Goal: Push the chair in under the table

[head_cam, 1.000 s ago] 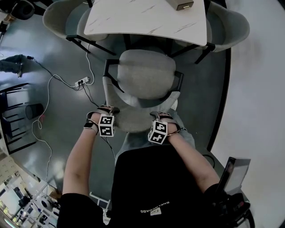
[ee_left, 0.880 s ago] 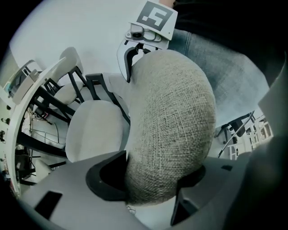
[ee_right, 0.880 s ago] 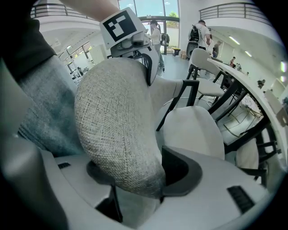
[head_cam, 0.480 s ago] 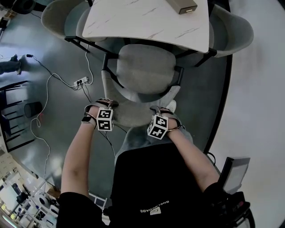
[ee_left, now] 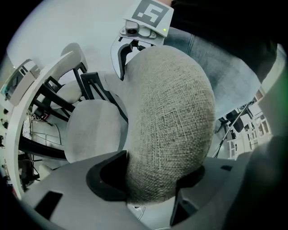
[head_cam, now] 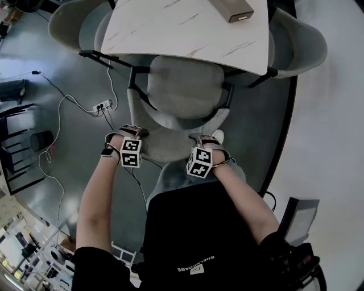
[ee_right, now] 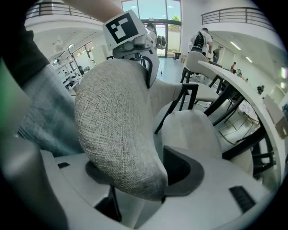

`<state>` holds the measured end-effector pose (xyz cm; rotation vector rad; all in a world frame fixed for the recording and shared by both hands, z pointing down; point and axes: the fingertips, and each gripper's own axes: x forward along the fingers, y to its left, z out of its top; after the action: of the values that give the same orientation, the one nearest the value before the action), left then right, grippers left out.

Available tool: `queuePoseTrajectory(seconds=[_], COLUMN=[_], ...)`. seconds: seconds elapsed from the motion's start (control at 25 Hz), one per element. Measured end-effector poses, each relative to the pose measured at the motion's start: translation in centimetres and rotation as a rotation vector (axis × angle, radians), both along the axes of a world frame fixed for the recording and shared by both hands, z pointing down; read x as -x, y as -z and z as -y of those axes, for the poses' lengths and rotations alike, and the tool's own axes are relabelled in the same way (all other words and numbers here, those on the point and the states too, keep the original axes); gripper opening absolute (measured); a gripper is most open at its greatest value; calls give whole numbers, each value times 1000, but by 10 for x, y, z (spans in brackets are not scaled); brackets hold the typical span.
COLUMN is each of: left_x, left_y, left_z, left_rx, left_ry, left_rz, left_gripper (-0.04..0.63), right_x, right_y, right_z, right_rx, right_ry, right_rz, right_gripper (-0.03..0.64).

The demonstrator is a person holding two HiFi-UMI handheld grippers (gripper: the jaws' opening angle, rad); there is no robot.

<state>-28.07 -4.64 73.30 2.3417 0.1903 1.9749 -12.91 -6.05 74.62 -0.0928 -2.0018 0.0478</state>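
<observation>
The grey fabric chair (head_cam: 185,85) stands with its seat partly under the white marble-look table (head_cam: 187,28). Its curved backrest (head_cam: 165,150) faces me. My left gripper (head_cam: 132,134) clamps the backrest's left end, and the fabric (ee_left: 171,117) fills the gap between both pads (ee_left: 105,177). My right gripper (head_cam: 205,140) straddles the right end. Its jaws are opening, with the fabric (ee_right: 117,117) still lying between them against the pads (ee_right: 182,173). Both grippers point steeply down over the backrest's top edge.
Two more grey chairs (head_cam: 74,23) (head_cam: 301,45) flank the table. A tan box (head_cam: 232,8) lies on the tabletop. A power strip (head_cam: 104,105) with cables lies on the floor at the left. A black stand (head_cam: 17,148) is at the far left. My shoe (head_cam: 217,136) is by the chair.
The chair has slid farther under the table, and more of the seat is now covered by the tabletop. Both grippers have moved toward the table with the backrest.
</observation>
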Motion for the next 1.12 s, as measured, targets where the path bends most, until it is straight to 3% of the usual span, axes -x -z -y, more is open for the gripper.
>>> queuePoseTrajectory(seconds=[0.76, 0.88, 1.04, 1.12], left_x=[-14, -11, -2, 3], left_y=[-4, -6, 0, 0], left_z=[-38, -38, -9, 1], left_rx=[37, -31, -191, -207], left_ry=[118, 186, 359, 347], left_rz=[23, 2, -63, -54], left_gripper=[272, 272, 259, 259], right_x=[-13, -13, -7, -3], right_y=[-10, -10, -6, -7], right_z=[-20, -18, 3, 10], right_rx=[2, 11, -25, -37], right_ry=[64, 23, -68, -77], right_rz=[-54, -52, -30, -25], right_gripper=[272, 272, 273, 272])
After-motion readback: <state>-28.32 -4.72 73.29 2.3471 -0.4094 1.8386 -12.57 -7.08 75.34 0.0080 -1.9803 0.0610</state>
